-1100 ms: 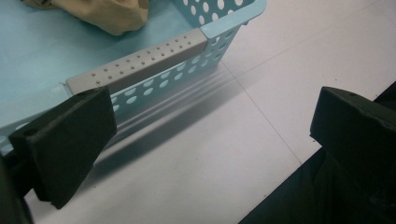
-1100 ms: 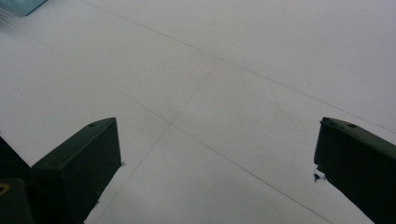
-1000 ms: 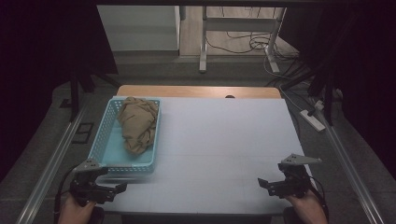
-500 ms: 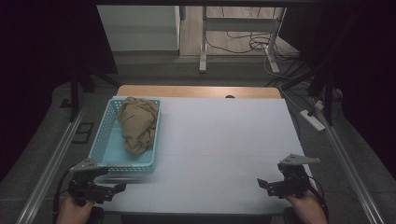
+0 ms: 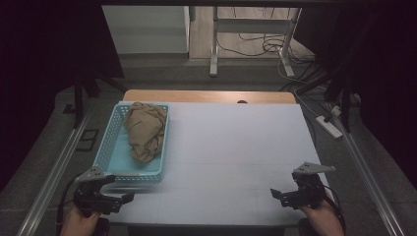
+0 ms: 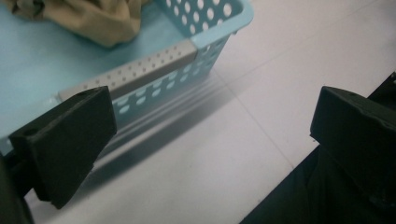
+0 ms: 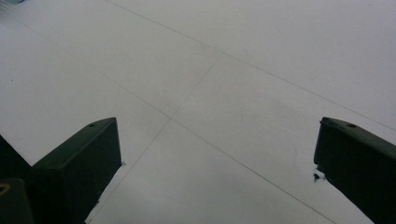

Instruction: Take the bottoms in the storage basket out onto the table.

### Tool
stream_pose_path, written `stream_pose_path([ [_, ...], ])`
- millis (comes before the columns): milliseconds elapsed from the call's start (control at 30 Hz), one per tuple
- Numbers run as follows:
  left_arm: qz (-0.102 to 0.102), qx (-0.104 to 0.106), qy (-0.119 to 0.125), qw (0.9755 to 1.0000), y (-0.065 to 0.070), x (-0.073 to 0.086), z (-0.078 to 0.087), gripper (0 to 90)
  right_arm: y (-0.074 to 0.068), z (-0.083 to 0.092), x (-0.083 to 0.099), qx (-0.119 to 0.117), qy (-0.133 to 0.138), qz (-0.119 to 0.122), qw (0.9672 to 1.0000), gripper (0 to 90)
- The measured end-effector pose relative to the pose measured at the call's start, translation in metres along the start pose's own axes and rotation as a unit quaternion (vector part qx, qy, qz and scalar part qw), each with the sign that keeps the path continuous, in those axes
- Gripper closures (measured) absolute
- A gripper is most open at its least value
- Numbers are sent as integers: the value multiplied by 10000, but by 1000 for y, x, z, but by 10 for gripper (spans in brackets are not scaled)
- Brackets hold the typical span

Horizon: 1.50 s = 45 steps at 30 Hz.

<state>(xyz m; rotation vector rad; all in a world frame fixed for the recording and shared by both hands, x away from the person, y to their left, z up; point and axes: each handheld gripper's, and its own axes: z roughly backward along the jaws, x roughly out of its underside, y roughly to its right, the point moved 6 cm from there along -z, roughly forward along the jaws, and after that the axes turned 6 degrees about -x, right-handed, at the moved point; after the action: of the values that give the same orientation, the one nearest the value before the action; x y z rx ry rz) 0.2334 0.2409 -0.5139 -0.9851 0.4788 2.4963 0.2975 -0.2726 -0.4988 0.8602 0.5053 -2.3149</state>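
Reaching my left gripper, jaws wide and empty like my right gripper, toward the basket, I could shove it instead of gripping the cloth.

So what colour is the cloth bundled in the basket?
Tan-brown cloth, lying in the light blue perforated basket; the high view shows it best.

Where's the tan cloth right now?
The tan cloth lies bunched in the far half of the blue basket, on the table's left side, beyond the left tool.
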Motion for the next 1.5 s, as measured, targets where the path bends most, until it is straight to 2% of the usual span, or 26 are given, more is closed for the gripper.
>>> stream_pose_path([
  [133, 0, -68, 82, 9999, -1, -2, 1, 1, 0, -1, 0, 5, -18, 6, 10000, 8],
  [300, -10, 16, 207, 9998, -1, -5, 2, 0, 0, -1, 0, -1, -46, -2, 10000, 8],
  [667, -42, 38, 261, 9996, 0, -14, 0, 0, 0, -2, 0, -7, -82, -12, 10000, 8],
  [800, -79, 125, 258, 9996, 0, -18, -2, 0, 0, -2, 0, -16, -88, -21, 10000, 8],
  [900, -287, 132, 278, 9991, 1, -22, -6, 0, 0, -2, 1, -9, -91, -29, 10000, 8],
  [1100, -257, 357, 349, 9984, -2, -29, -8, 0, 1, -2, 1, -6, -100, -32, 9999, 8],
  [1233, -250, 318, 311, 9987, -4, -32, -9, 0, 1, -2, 1, -2, -108, -52, 9999, 8],
  [1333, -182, 369, 341, 9986, -7, -35, -8, 0, 1, -2, 1, 2, -108, -57, 9999, 8],
  [1500, -150, 200, 318, 9992, -12, -42, -10, 0, 1, -2, 1, 0, -112, -56, 9999, 8],
])
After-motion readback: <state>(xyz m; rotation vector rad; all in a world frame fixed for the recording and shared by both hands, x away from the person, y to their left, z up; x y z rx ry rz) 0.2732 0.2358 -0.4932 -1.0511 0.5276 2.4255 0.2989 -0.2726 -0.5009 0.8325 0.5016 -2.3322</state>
